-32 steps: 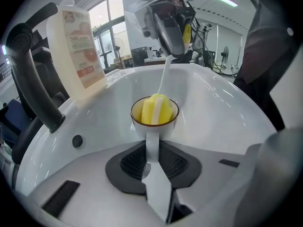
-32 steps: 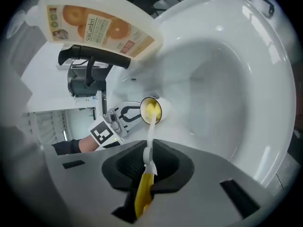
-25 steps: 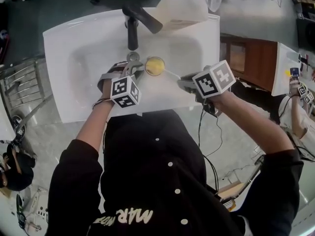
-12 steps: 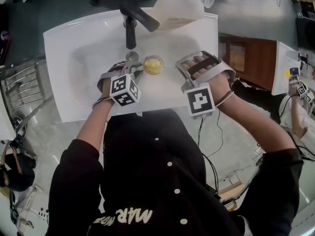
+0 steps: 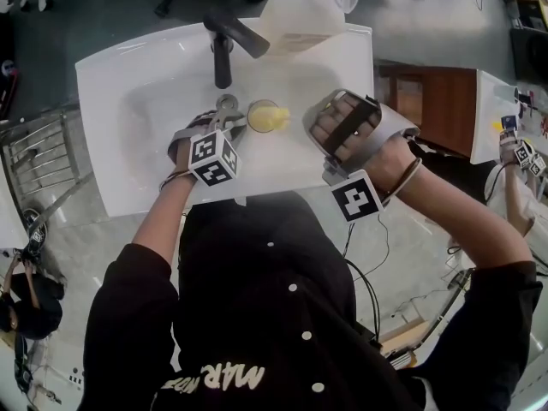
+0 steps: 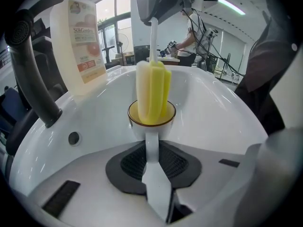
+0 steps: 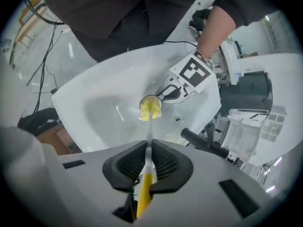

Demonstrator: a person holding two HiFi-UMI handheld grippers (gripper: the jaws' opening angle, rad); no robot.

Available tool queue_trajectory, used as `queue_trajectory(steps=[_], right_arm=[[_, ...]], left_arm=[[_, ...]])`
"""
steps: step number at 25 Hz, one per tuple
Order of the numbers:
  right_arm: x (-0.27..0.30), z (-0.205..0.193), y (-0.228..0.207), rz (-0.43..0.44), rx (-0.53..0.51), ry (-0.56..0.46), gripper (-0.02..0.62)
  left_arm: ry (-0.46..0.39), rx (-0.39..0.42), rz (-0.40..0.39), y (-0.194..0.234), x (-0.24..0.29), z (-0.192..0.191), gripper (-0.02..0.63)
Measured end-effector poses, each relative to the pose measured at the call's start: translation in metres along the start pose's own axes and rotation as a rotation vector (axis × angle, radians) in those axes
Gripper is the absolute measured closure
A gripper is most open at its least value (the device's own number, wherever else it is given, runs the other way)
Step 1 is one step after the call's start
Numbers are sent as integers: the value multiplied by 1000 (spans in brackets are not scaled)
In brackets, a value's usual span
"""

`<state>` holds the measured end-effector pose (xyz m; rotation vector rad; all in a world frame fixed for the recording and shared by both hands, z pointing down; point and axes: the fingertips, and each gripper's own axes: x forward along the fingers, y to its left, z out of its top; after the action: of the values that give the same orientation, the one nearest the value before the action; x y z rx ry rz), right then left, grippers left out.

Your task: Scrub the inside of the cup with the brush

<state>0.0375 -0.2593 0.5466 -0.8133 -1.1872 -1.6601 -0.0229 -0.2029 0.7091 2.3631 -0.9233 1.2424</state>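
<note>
Clamps the cup (image 6: 137, 129) handle in the left gripper (image 6: 154, 162) mid-frame, pinches the brush (image 6: 152, 91) in the right gripper (image 7: 147, 162), tip dipped in.

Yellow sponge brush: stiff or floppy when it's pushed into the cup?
Sponge head looks like soft foam, so it probably squashes and springs back. Its thin stem, gripped far back by the right tool, may bend a little.

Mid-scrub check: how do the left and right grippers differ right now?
The left gripper clamps the cup by its handle; the right gripper clamps the brush by its handle. In the head view the left gripper's cube covers its hand; the right gripper is turned over, curled fingers showing. Both are shut, over the sink.
</note>
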Motion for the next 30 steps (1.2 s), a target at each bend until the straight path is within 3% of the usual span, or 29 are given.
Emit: queue_trajectory(steps=[4,6,8,10,16,22,24,28,30], right_arm=[[26,20,3,-6,-152,-23,552],[38,28,4,2,-180,-29,551],[46,32,5,21,-150,-27,552],[54,35,8,61,-28,-27,552],[67,25,25,337,756,-114,552],[62,36,54,684,1573,-252,548],[60,40,54,767,1819,-321,548],[53,50,52,931,2410,-487,546],[49,55,49,975,2640,-556,546]], left_arm=[[6,-4,2,1,2,1,520],[10,-13,3,1,2,1,520],[14,-24,2,1,2,1,520],[19,-26,3,1,2,1,520],[28,-1,13,0,1,1,520],[33,37,28,-1,2,2,520],[36,42,31,-1,2,2,521],[35,44,32,-1,1,2,522],[38,51,37,0,1,2,522]])
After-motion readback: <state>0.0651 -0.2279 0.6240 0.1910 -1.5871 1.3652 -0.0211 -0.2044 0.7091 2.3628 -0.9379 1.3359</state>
